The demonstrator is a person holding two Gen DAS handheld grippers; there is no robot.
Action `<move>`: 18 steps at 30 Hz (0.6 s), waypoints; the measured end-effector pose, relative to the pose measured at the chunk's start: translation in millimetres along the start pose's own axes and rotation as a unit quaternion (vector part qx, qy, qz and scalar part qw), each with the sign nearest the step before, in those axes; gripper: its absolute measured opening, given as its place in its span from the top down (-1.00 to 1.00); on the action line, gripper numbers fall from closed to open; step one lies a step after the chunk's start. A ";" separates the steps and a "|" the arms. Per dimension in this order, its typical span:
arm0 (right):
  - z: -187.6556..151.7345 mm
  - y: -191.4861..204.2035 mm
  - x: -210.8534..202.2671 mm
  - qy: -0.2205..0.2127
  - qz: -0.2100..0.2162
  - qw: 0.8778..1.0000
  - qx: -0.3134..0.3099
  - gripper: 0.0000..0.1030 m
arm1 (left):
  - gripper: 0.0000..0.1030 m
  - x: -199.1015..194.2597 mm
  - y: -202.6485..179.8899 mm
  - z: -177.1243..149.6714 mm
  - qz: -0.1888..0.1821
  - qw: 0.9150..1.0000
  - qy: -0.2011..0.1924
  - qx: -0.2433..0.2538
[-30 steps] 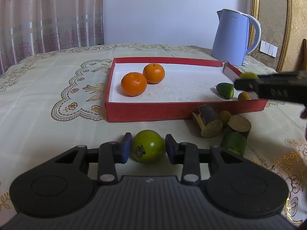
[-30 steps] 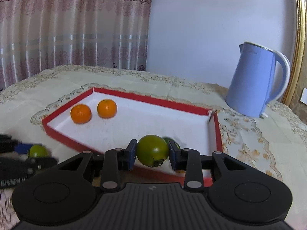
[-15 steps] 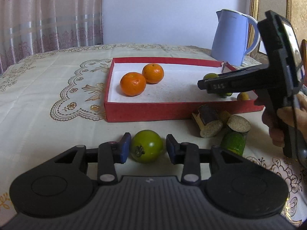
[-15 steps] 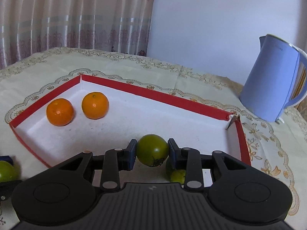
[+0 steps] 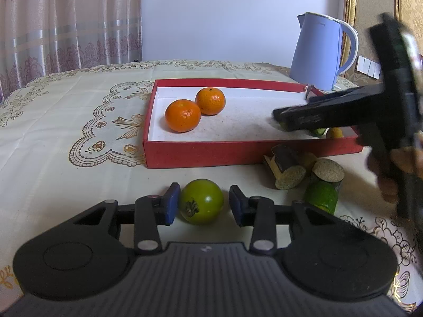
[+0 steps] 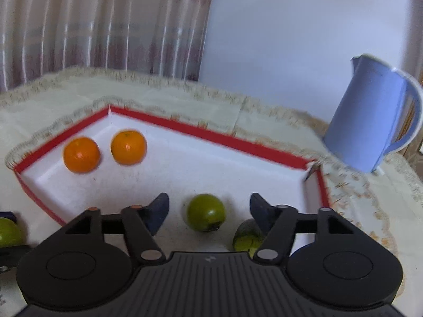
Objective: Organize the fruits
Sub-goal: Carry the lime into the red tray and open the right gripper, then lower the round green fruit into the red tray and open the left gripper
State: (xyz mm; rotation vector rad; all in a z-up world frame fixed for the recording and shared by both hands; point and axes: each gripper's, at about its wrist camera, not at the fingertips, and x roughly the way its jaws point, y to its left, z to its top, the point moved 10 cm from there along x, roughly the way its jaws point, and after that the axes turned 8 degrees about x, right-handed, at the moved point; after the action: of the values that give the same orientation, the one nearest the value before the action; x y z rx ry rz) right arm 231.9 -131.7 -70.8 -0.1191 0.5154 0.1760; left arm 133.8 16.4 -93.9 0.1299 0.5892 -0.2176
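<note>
Right tongs [image 6: 209,208]: jaws opening, well spread, pads clear on both sides of the glossy green fruit [image 6: 206,212] lying between them on the white floor inside the red tray [image 6: 211,134], near its front right corner. Best drawn straight back and up, without brushing the round, smooth-skinned fruit, likely to roll on that flat card floor. Just beside it, still inside the tray, a duller, darker green fruit [image 6: 247,235], half hidden under one finger.

Left tongs [image 5: 203,202]: narrowly spread around the stalked green fruit [image 5: 201,201] on the desk [image 5: 66,121], in front of the tray's near wall; one pad at the skin, a slim gap at the other. Worth centring, then closing gently across the widest part.

At the tray's far left end, two matte, dimpled oranges [image 6: 82,154], side by side. Outside the near wall, cork-like round stubs [image 5: 288,169]. Beyond the far right corner, a smooth pale blue kettle [image 6: 370,121] on embroidered cream cloth.
</note>
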 end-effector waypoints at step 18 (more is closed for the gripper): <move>-86.0 -65.3 -69.7 0.049 -0.019 0.990 0.130 -0.67 | 0.20 1.4 -1.5 0.2 0.000 1.000 0.003 0.013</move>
State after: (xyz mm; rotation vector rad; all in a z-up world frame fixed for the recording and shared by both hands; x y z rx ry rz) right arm 144.0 -218.7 -105.8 0.1172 0.6299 0.0649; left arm 134.7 14.7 -94.7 0.1553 0.5925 -0.2242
